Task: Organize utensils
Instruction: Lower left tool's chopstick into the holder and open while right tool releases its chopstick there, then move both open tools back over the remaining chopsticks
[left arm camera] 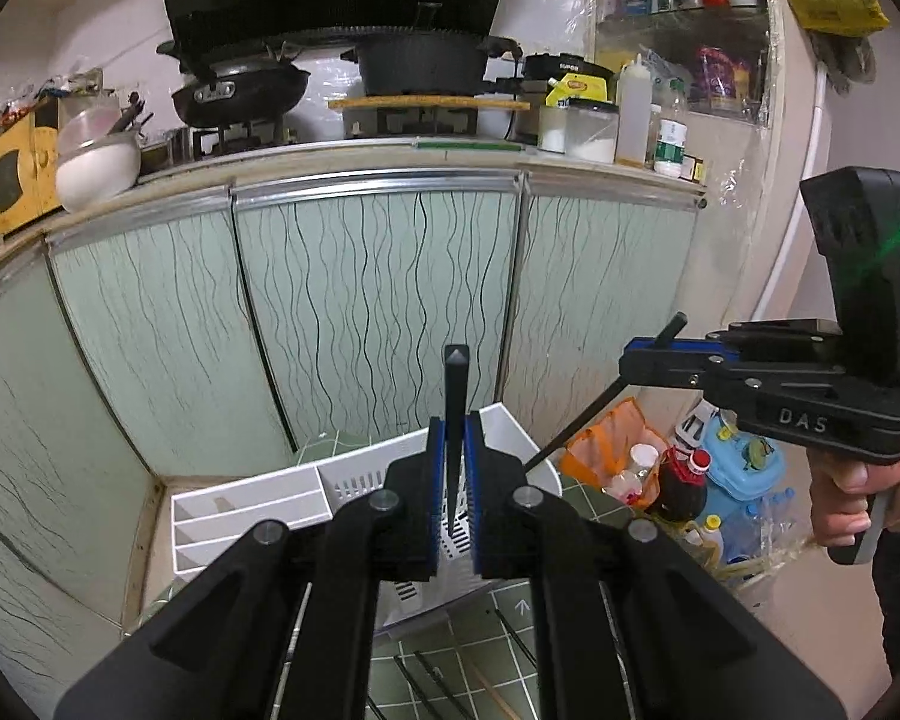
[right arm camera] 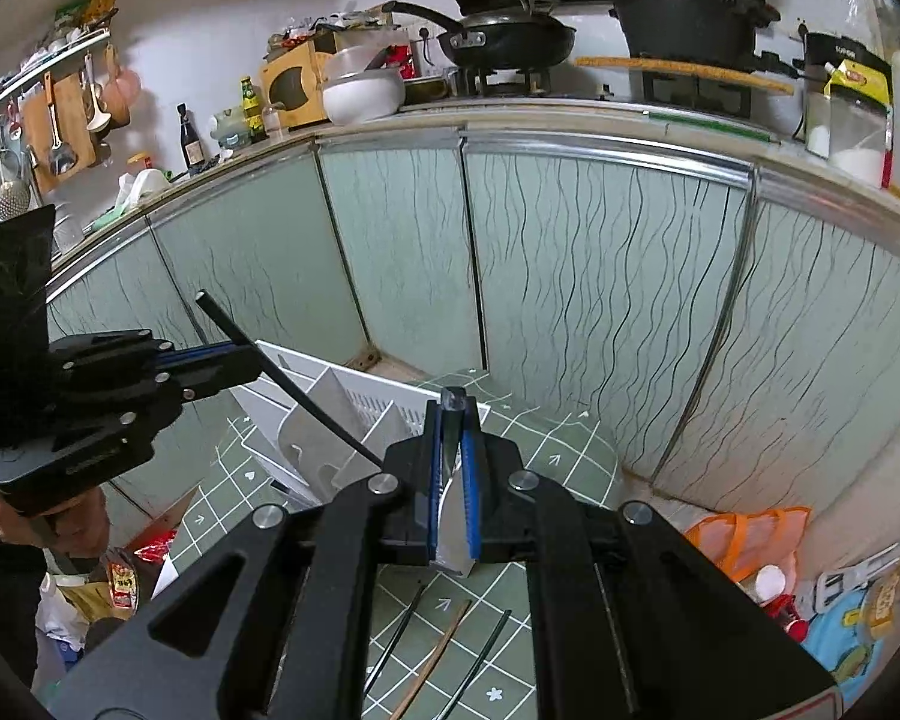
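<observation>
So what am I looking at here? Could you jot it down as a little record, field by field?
Place: kitchen floor, green tiles, in front of the cabinets
Left gripper: shut on a black chopstick
Right gripper: shut on another black chopstick
Container: white utensil organizer on the floor, just beyond both grippers
Still on floor: more chopsticks, dark and wooden

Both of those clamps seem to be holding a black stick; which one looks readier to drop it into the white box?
Probably the left hand-held gripper: its black chopstick hangs over the white organizer. The right hand-held gripper sits beside the organizer.
</observation>
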The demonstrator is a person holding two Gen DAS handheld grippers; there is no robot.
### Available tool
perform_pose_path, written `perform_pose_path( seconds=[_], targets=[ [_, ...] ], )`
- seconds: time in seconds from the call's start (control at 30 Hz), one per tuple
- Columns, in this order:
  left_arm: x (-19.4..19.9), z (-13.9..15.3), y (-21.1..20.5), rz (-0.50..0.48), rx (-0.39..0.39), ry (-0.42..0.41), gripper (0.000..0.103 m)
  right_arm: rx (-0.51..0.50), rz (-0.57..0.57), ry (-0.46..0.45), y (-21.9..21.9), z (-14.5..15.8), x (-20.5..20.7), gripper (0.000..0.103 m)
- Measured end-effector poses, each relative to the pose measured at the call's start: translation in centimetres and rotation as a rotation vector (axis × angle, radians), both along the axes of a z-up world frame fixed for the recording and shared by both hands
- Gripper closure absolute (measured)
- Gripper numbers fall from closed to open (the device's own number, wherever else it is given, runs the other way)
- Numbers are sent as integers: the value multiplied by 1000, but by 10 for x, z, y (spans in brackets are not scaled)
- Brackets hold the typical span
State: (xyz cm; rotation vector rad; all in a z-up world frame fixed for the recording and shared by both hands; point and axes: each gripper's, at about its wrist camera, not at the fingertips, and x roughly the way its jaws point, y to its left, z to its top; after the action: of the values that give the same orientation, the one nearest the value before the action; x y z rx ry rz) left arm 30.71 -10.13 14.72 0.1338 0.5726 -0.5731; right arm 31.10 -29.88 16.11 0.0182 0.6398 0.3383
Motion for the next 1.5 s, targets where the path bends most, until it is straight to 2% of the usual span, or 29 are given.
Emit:
perform_pose_path(
  seconds=[0.23,0.3,0.33,0.37,0.4,0.43,0.47,0.57,0.63,0.87,1.1,1.23,1.5],
  targets=[
    [6,-15,3,15,6,30,95,-9,8,3,2,-10,1,95],
    [4,-15,5,24,13,25,93,-19,5,-3,2,-10,-1,81],
    [2,-15,7,25,12,18,91,-20,3,-10,2,-10,-2,63],
    [1,-14,9,33,16,12,76,-21,-12,-23,-1,-8,-6,47],
    [-1,-13,11,51,22,1,61,-19,-19,-34,-2,-7,-8,42],
    [-2,-11,13,63,22,-12,26,-16,-24,-46,-4,-5,-11,38],
    [-6,-8,17,81,18,-41,12,-11,-30,-54,-6,-4,-13,31],
    [-14,-1,24,103,22,-67,7,8,-48,-69,-13,-2,-22,15],
    [-19,3,29,131,34,-74,6,-1,-67,-96,-15,-1,-30,8],
    [-50,16,43,175,39,-138,4,-51,-83,-105,-13,3,-52,8],
    [-81,24,53,229,42,-170,4,-61,-108,-123,-10,6,-80,8],
    [-99,20,57,252,68,-198,4,-72,-117,-128,-5,3,-96,8],
    [-127,0,69,327,78,-197,4,-101,-135,-141,3,-5,-129,8]
  ],
)
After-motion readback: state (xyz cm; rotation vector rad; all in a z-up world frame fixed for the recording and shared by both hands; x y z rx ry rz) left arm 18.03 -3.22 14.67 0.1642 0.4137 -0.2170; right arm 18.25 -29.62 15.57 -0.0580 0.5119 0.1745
